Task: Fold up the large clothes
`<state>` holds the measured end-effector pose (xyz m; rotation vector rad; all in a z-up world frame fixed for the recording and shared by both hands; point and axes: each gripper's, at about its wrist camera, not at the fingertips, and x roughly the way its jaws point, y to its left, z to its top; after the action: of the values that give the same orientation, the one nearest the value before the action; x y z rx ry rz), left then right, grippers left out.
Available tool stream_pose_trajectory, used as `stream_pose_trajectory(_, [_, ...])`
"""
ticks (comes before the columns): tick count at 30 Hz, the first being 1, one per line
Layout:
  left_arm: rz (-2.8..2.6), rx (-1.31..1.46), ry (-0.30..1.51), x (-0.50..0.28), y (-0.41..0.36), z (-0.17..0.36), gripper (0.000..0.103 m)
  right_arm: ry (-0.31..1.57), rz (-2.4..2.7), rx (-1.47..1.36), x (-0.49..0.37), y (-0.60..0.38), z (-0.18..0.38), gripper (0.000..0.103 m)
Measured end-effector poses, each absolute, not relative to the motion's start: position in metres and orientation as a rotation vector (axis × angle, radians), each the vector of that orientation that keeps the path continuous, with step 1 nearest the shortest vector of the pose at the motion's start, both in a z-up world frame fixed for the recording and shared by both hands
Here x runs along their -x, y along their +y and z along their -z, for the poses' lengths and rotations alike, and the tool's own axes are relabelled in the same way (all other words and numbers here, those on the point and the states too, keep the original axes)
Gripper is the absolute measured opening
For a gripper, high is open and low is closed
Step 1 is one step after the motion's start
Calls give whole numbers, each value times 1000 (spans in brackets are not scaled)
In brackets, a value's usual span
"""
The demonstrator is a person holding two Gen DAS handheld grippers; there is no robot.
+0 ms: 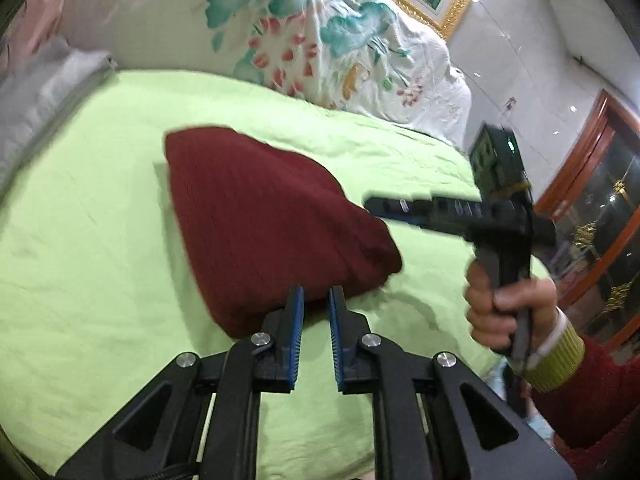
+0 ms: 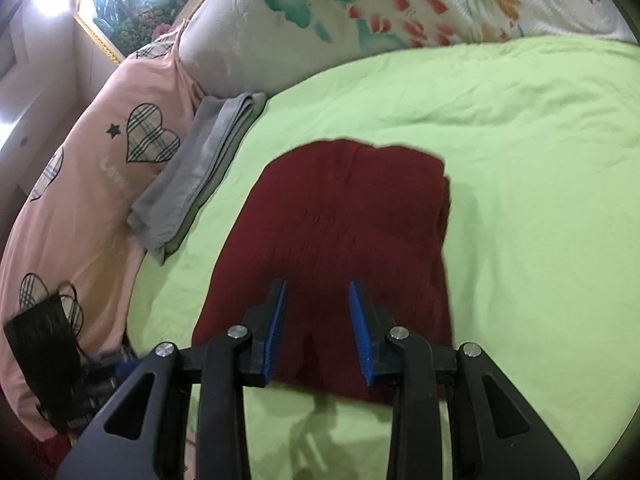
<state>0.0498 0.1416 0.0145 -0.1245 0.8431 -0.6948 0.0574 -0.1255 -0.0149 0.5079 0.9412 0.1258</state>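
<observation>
Both tools empty above folded garment

Left gripper narrowly parted, right gripper wider, both empty

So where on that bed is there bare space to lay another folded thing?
Bare green sheet lies right of the folded red garment, up to the floral quilt. The left is crowded: grey folded cloth against the pink heart-print bedding.

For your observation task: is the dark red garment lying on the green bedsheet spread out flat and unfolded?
No: the dark red garment lies folded into a compact bundle on the green bedsheet.
</observation>
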Motion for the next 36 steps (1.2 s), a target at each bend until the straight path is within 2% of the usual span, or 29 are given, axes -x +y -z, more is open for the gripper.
stream_pose_trajectory(4, [670,187,833,-69,151,-13,25,1001,-105,-467,-59,-114,35,33])
stream_pose_trajectory(8, [683,153,915,-87,135,17,29,1062,-29,-475,-55,-122,62,33])
stream_pose_trajectory(10, [601,52,984,-90,124,44,23,1098,20,-452,-53,-127,75,33])
stream_pose_trajectory(21, [557,-76,955,-77,121,39,24,1102,21,-414,-42,-114,72,34])
stream_pose_trajectory(24, [591,-26,947,-74,119,29,27,1053,-36,-458,-37,-113,55,34])
stream_pose_trajectory(29, [630,62,930,-76,121,19,43,993,-26,-459,-41,-117,41,34])
stream_pose_trajectory(33, [599,45,967,-80,120,43,42,1113,28,-420,-49,-123,78,34])
stream_pose_trajectory(36, [588,17,949,-75,118,42,42,1080,19,-439,-43,-126,80,34])
